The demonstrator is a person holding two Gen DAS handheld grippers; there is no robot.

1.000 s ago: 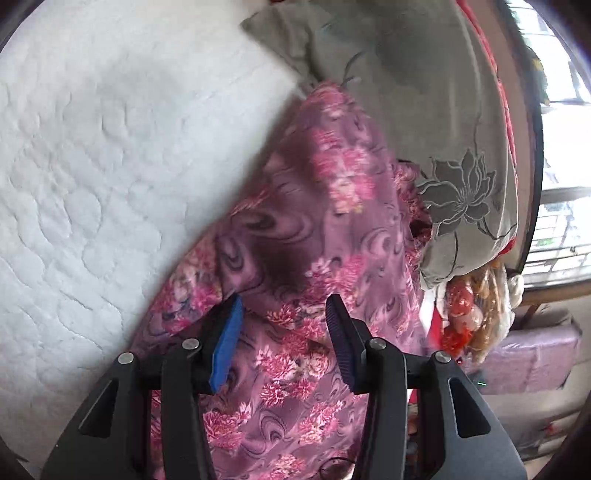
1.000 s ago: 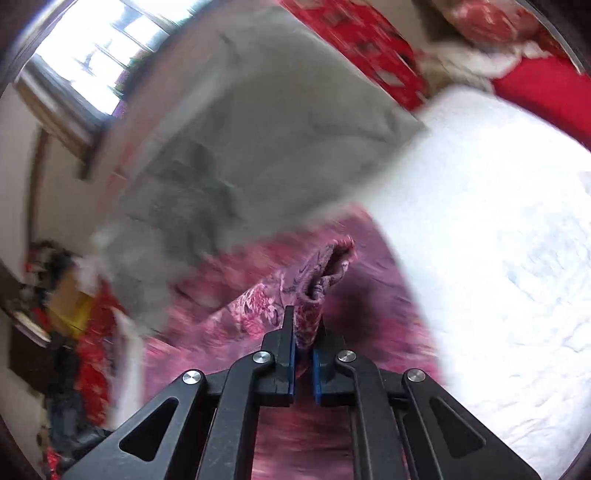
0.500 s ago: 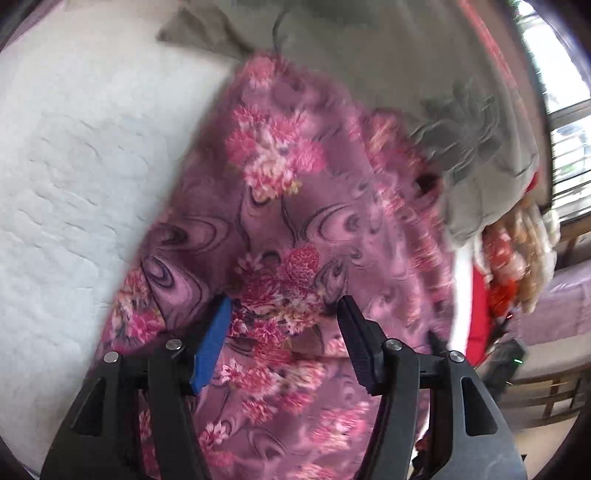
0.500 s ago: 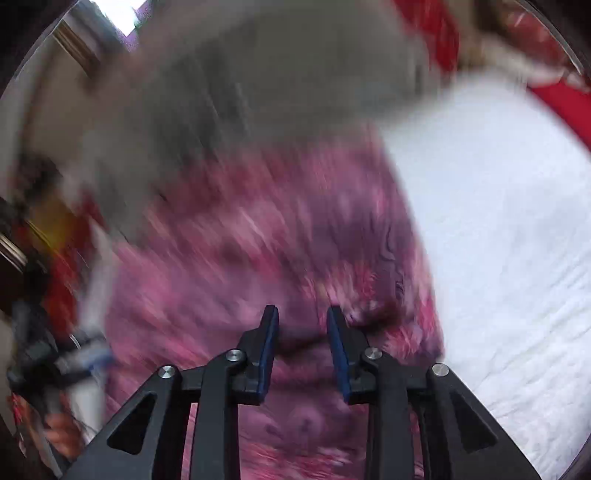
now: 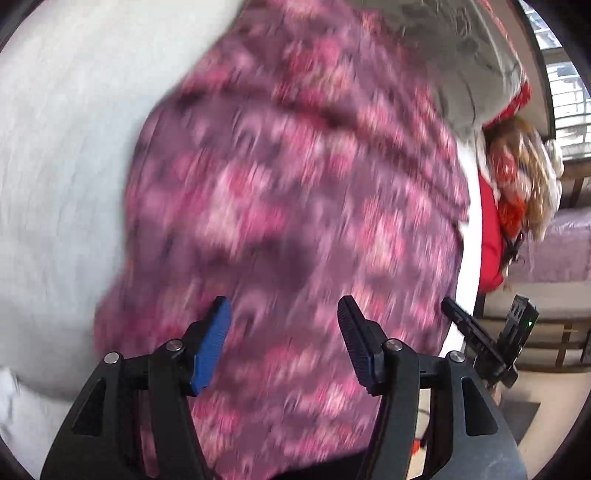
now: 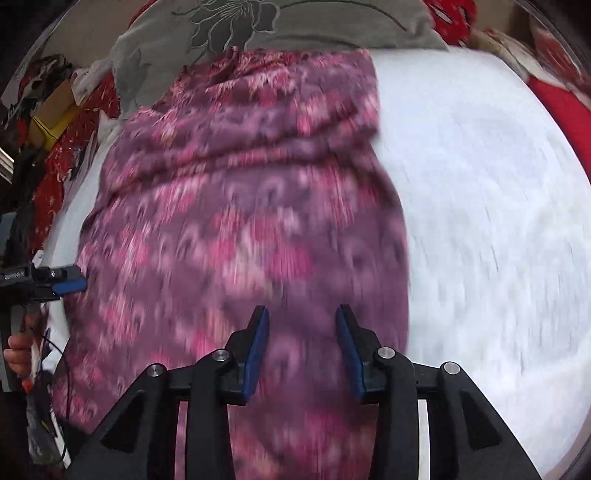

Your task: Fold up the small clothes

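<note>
Since a second ago: right gripper (image 6: 301, 349) has let go of the bunched edge it pinched; its jaws have just been opening and now stand part-way apart, nothing between them. Left gripper (image 5: 282, 341) jaws, open before, have widened a little and hold nothing. Both views have swung and are blurred.
Garment: purple floral garment (image 6: 240, 229) lies spread on the white quilted bed cover (image 6: 498, 221), its far end lapping onto a grey flower-print cloth (image 6: 295, 26).
Fold state: a crosswise ridge shows near the far end; I judge one fold is laid, more to do.
Handling: thin, limp, light fabric, likely a little slippery; it will sag and bunch, not break.
Where to hold: pinch two corners of one edge, one per gripper, so the cloth stays taut as it is carried over.
Count: one floral garment, one grey cloth, two grippers.
Also seen: cluttered red and yellow things (image 6: 55, 110) beside the bed; a person's hand (image 6: 16, 349) on the left gripper's handle.
</note>
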